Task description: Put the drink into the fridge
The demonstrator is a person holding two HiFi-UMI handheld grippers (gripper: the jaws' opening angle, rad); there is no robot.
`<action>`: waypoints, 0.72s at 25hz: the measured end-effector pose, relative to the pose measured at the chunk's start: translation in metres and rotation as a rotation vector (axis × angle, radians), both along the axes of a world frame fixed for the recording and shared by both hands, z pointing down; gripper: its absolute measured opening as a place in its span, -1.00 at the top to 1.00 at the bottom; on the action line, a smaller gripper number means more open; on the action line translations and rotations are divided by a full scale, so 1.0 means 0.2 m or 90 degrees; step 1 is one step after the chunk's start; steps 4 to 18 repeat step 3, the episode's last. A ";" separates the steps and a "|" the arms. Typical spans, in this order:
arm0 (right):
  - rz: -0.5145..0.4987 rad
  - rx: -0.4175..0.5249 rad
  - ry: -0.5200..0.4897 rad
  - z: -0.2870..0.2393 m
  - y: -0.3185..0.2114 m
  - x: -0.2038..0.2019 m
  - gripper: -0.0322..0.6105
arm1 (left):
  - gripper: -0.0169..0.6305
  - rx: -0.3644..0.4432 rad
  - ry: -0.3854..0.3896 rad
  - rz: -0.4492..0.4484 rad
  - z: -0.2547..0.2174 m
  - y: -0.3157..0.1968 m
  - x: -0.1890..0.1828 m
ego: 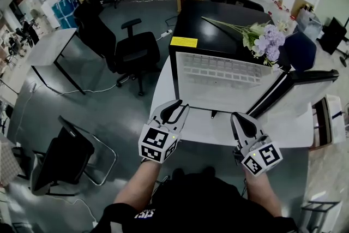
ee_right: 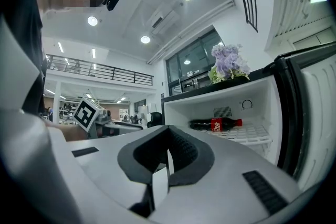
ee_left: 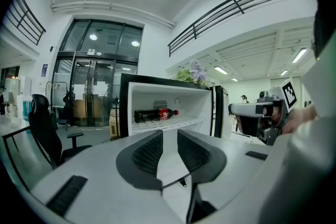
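1. Since neither tool has anything to carry, we hold the left gripper and the right gripper low in front of our body, side by side, both aimed at the fridge. The left gripper's jaws are drawn in as far as they go, with nothing between them. The right gripper's jaws meet at the tips and are likewise empty.
2. Just beyond the jaws runs the white table, bare along its near edge. We judge that this leaves room to work in front of the appliance.
3. On that table stands the mini fridge, its door swung wide to our right so the white cavity faces us.
4. Inside, the cola bottle lies on its side across the wire shelf, with its red cap pointing to our right. We see nothing else in the cavity. Since the drink is already in, we judge that only closing the door is left.
5. On the fridge's black top lies a spray of purple flowers, clear of the door's swing.
6. Farther off to the left, a black office chair stands on the grey floor, well apart from the table.
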State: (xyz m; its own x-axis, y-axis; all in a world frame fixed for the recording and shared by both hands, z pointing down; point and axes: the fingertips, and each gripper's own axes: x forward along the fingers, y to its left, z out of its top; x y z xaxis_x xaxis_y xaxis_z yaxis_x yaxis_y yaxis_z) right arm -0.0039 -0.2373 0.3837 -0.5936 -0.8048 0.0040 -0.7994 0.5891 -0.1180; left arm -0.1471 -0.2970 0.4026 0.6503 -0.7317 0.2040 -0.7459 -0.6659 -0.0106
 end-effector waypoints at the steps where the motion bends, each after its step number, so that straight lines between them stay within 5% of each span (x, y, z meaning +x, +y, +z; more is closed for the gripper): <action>1: -0.001 -0.001 0.000 0.00 0.00 0.00 0.87 | 0.65 0.001 -0.004 0.002 0.00 0.00 0.01; 18: -0.002 -0.004 0.000 0.01 0.00 0.01 0.87 | 0.65 0.002 -0.010 0.005 0.01 0.00 0.03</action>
